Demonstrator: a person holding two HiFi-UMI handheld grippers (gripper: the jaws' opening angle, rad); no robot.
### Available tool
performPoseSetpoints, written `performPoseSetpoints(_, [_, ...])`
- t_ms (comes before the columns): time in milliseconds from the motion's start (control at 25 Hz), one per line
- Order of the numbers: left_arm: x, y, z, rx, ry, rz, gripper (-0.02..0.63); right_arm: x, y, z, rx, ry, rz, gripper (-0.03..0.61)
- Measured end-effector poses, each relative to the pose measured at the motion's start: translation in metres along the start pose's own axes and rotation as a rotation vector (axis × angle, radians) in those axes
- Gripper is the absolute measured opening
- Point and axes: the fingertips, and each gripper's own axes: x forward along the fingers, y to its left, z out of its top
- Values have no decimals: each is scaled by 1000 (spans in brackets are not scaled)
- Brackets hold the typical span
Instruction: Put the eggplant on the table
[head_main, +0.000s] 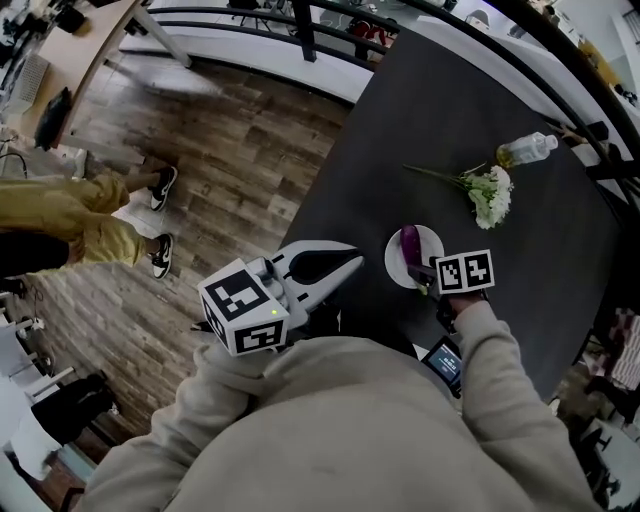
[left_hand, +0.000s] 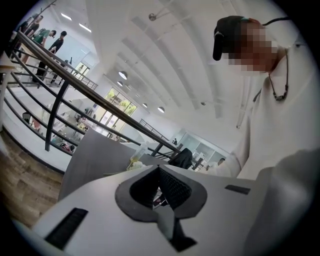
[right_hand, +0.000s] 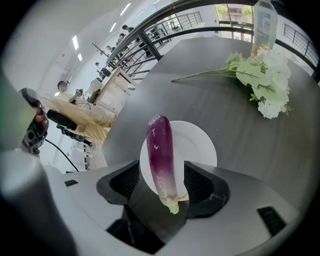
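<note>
Eggplant (right_hand: 161, 155): long, glossy purple, pale stem end, on plate (right_hand: 200, 145) | right fingers (right_hand: 201, 183) spread | left fingers (left_hand: 176, 190) pressed together

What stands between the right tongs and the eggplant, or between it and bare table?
Nothing visible. The right tongs are open around the eggplant, which lies on the white plate, pads not pressing it. The table beside the plate is bare; the flowers lie farther off.
</note>
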Motion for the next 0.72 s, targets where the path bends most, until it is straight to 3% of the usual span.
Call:
performPoseSetpoints(320, [6, -14, 15, 50, 30, -52, 6, -42, -1, 6, 37, -99, -7, 270])
performPoseSetpoints(720, [38, -36, 52, 143, 61, -125, 6, -162, 4, 44, 118, -452, 77, 268])
